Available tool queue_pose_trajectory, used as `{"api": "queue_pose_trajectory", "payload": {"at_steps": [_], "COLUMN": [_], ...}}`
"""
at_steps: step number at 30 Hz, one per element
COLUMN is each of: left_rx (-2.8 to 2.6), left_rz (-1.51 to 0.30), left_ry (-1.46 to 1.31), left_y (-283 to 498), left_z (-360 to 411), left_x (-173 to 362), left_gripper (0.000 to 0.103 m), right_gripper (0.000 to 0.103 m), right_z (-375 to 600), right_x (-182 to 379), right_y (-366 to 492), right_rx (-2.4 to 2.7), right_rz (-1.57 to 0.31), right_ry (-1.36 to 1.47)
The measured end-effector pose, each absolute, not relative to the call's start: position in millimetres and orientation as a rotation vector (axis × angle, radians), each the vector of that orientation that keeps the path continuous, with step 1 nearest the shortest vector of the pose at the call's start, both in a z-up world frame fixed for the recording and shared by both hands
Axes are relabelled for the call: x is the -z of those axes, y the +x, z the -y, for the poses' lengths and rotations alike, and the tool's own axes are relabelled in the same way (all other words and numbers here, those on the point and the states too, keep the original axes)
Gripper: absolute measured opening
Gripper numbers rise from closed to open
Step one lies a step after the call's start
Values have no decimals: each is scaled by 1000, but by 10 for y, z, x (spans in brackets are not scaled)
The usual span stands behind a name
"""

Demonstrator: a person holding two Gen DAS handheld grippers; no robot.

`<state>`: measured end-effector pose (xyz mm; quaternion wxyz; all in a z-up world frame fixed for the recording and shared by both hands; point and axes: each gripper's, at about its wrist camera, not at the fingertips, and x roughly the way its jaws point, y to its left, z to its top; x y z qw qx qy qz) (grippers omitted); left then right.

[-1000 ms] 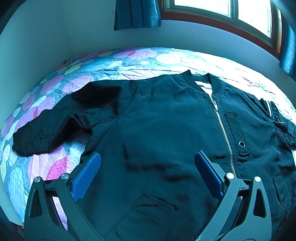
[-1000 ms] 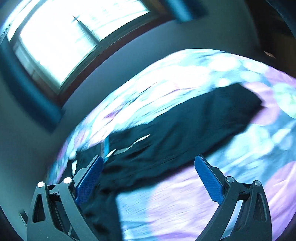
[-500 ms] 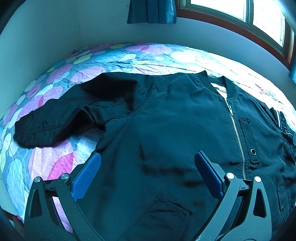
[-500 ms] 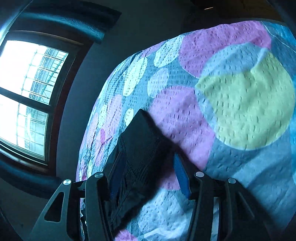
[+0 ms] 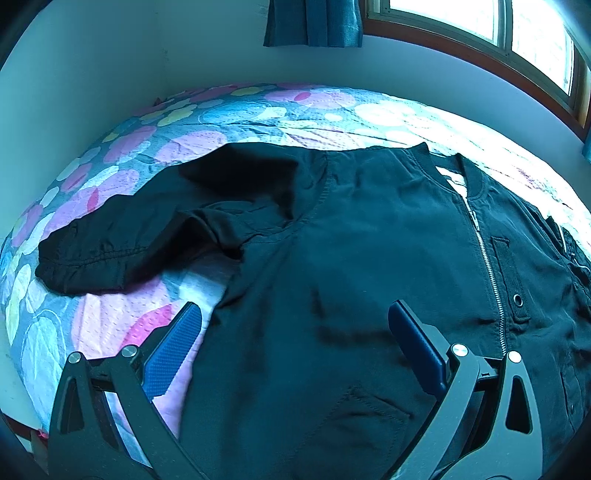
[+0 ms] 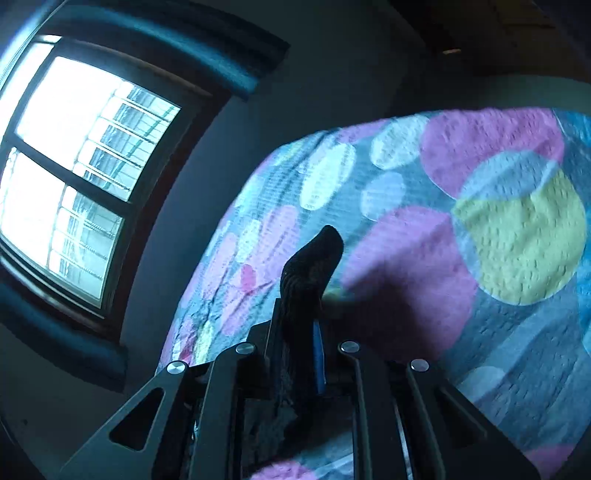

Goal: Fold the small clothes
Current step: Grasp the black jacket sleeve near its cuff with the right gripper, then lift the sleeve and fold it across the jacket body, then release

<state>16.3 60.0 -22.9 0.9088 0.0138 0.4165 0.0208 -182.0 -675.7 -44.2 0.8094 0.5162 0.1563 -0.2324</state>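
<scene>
A small black zip-up jacket (image 5: pixel 369 258) lies face up on the bed, collar toward the window, one sleeve (image 5: pixel 122 251) spread to the left. My left gripper (image 5: pixel 291 343) is open and hovers just above the jacket's lower front, holding nothing. In the right wrist view my right gripper (image 6: pixel 301 332) is shut on a ribbed black cuff (image 6: pixel 314 258) of the jacket's other sleeve, lifted off the bedspread; the cuff sticks up between the closed fingers.
The bedspread (image 5: pixel 110 325) has pink, yellow and white circles. A wall runs behind the bed, with a wood-framed window (image 5: pixel 480 33) and blue curtain (image 5: pixel 314 22). The window also shows in the right wrist view (image 6: pixel 74 166).
My right gripper went from wide open to closed on the sleeve cuff and raised it. My left gripper stayed open and drifted slightly left over the jacket.
</scene>
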Motion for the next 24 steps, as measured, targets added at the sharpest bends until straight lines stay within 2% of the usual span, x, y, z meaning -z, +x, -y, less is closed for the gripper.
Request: {"api": "queue_pose_trajectory", "payload": {"at_steps": [8,14,17,24], "left_rx": [-66,-85,-92,-131], "left_rz": [-855,-836,-829,-814], "left_ry": [11,-12,-22,-42], "left_y": [127,46,0,-78], "left_z": [-921,-1159,-1282,-1559], "left_x": [154,70,34,-15], "left_gripper": [101,101,101,101], "right_gripper": [14,14,14,14], "right_z": [5901,4743,4090,2744], "right_x": [-771,-1353,-1496,-1399], "right_y": [-1449,-965,-686,-149], "right_rx": [295,85,-11,-205], "right_rz": [-226,-239,-274,-382], "right_ry": [880,673,573,372]}}
